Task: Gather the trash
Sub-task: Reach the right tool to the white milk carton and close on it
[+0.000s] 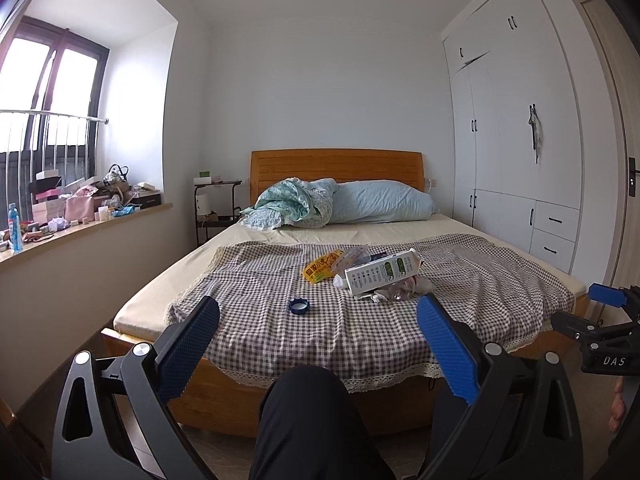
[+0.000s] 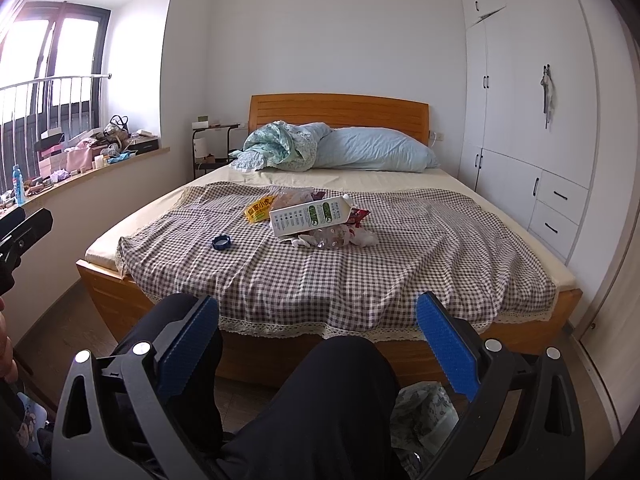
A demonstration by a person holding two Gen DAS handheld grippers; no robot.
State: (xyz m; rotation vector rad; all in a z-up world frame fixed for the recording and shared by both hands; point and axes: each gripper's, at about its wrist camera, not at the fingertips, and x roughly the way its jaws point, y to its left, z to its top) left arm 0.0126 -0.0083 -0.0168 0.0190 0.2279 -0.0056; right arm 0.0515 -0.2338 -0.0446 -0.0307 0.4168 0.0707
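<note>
in the left wrist view my left gripper hangs low over my knee, level, fingers spread wide and empty; the white carton and yellow wrapper lie ahead on the checked cloth, the blue cap nearer. in the right wrist view my right gripper is likewise spread, trash well ahead

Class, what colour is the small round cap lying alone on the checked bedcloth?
The small round plastic cap is dark blue, clearest in the right wrist view.
</note>
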